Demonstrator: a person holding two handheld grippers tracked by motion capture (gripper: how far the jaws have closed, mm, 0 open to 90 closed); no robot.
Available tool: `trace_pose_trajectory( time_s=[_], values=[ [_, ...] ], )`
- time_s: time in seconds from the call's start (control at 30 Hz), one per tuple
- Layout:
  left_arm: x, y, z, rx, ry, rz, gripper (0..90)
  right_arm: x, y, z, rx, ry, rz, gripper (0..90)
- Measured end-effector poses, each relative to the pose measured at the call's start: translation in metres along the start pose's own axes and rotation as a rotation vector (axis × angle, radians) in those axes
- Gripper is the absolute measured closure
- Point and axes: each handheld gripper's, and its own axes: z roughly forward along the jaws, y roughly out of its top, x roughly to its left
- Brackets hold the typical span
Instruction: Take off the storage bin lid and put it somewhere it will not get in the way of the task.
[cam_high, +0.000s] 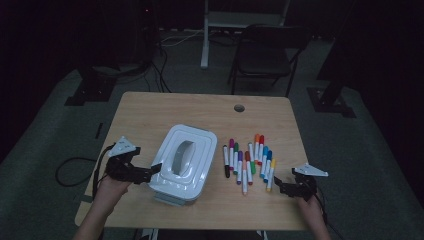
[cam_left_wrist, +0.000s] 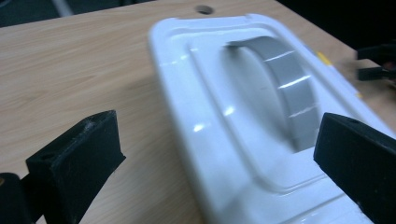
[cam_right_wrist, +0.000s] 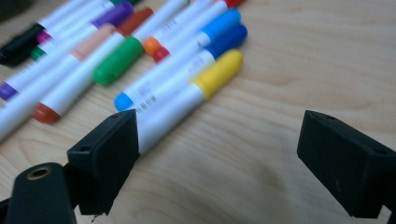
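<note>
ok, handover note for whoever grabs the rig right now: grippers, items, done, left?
Left gripper: open, jaws either side of the near end of the white box, not closed on it.
Right gripper: open, empty, low over the table beside the yellow marker.
Box: lid on, grey handle on top, left of centre on the table.
Markers: all loose in a bunch to the right of the box, caps on.
Done: nothing picked up, none in the box.
Left, probably: open the box, load the markers one by one, starting with the yellow.
</note>
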Motion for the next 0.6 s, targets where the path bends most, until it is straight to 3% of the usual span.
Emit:
trace_pose_trajectory(
  time_s=[0.4, 0.47, 0.6],
  values=[
    [-0.028, 0.024, 0.031, 0.044, -0.008, 0.089, 1.5, -0.004, -0.008, 0.004, 0.053, -0.021, 0.006, 12.6],
    [-0.032, 0.026, 0.037, 0.054, 0.018, 0.094, 10.8, -0.004, -0.008, 0.005, 0.068, -0.02, 0.002, 12.8],
    [-0.036, 0.027, 0.049, 0.075, 0.02, 0.106, 15.7, -0.001, -0.007, 0.006, 0.086, -0.028, -0.021, 13.2]
  ],
)
